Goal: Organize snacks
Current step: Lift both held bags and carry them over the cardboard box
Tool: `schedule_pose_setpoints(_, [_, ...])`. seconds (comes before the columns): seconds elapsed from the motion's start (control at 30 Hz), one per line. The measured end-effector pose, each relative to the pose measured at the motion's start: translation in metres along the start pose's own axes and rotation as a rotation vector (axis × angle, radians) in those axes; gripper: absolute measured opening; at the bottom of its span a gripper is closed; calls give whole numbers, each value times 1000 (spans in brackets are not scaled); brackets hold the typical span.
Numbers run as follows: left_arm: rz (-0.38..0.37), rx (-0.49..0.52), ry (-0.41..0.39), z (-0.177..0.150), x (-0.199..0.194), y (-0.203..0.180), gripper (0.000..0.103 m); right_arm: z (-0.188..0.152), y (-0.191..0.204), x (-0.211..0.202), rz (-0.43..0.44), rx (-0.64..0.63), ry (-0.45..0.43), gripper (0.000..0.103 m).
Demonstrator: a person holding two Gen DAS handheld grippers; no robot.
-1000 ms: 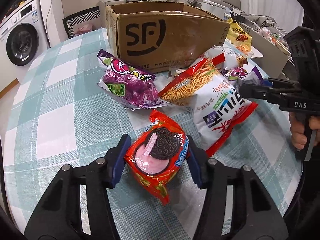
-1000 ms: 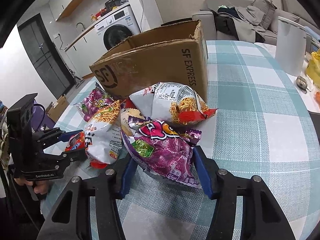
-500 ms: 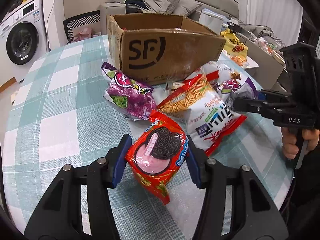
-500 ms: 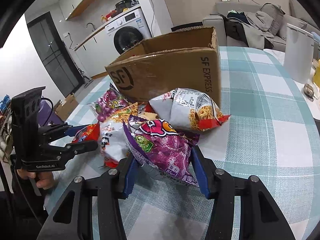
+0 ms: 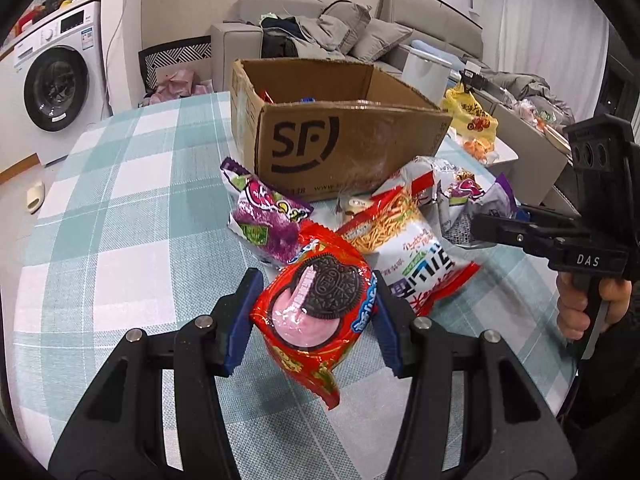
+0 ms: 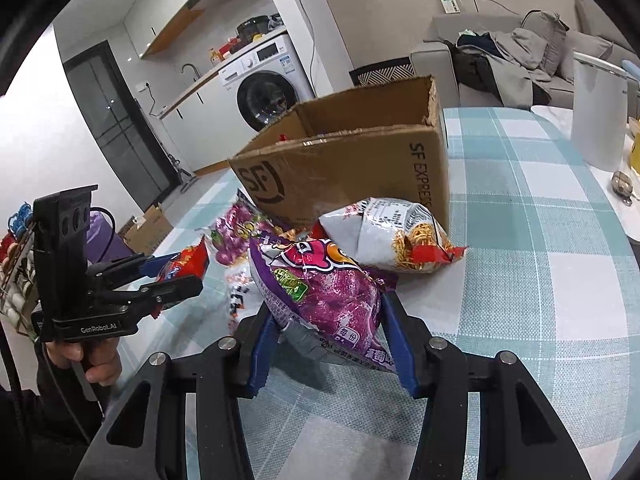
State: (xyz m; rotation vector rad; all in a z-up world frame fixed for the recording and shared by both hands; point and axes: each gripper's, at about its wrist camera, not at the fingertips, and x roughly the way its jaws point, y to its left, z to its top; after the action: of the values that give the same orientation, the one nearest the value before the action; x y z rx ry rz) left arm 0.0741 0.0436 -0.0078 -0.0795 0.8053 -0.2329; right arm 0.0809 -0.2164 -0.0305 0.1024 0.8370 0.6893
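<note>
Left wrist: left claw (image 5: 312,316) gripping red cookie pack (image 5: 316,312), right claw (image 6: 332,336) clamping purple bag (image 6: 332,296).

A red foil cookie packet (image 5: 316,320) and a purple crinkly snack bag (image 6: 332,300) are held above the table; an open brown cardboard box (image 5: 344,136) stands behind.

**Two wrist cameras, one shared pile**

Your left wrist camera looks forward and down along its own fingers, close over the checked table (image 5: 120,216), facing the printed front of the cardboard box (image 5: 340,152) with the sofa (image 5: 420,40) behind. Your right wrist camera sits just as low and near, facing the same box (image 6: 360,168) from its corner. Both views share the box and the snack pile before it, and each catches the other gripper at its edge.
</note>
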Motion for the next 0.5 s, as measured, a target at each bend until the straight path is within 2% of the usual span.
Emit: schedule_pose_setpoints(0.5, [4,-30,-88,10,-27,-7,50,8,7,-28,55,14,-110,51])
